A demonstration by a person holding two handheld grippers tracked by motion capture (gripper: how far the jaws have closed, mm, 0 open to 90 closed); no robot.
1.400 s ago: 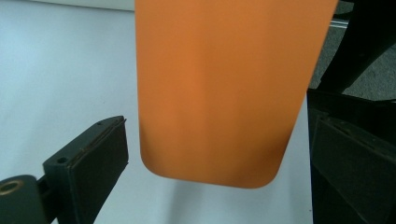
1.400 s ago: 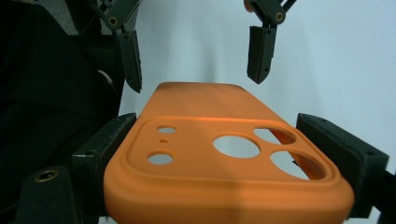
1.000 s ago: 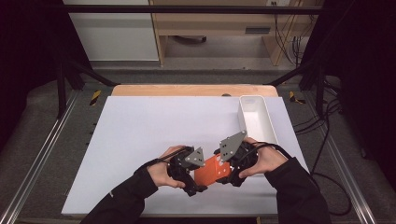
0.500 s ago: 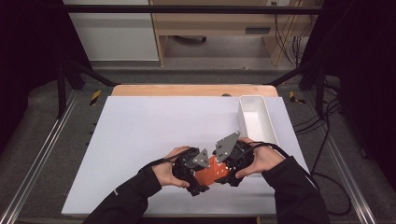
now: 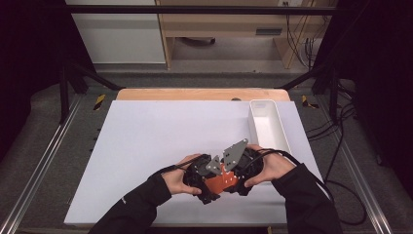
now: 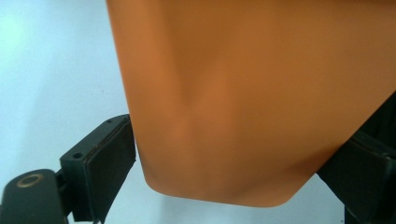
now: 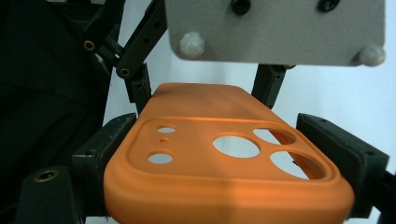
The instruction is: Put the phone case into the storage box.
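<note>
Two grippers span case [image 7: 224, 172] lengthwise.

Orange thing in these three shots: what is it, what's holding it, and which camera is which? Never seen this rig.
No robot arm here: a person holds a two-jaw hand gripper in each hand.

The high view is a fixed camera looking down on the table. The left gripper and right gripper meet near the front edge, with the orange phone case between them. A white tray sits at the right; I can't see anything in it.

The other two cameras ride on the grippers, looking along their black jaws.

In the right gripper view, the right gripper is shut on the case's camera-cutout end. The grey plate above belongs to the left gripper.

In the left gripper view, the left gripper has just been closing around the other end of the case; a sliver of gap shows at the left pad, so not clamped yet.
</note>
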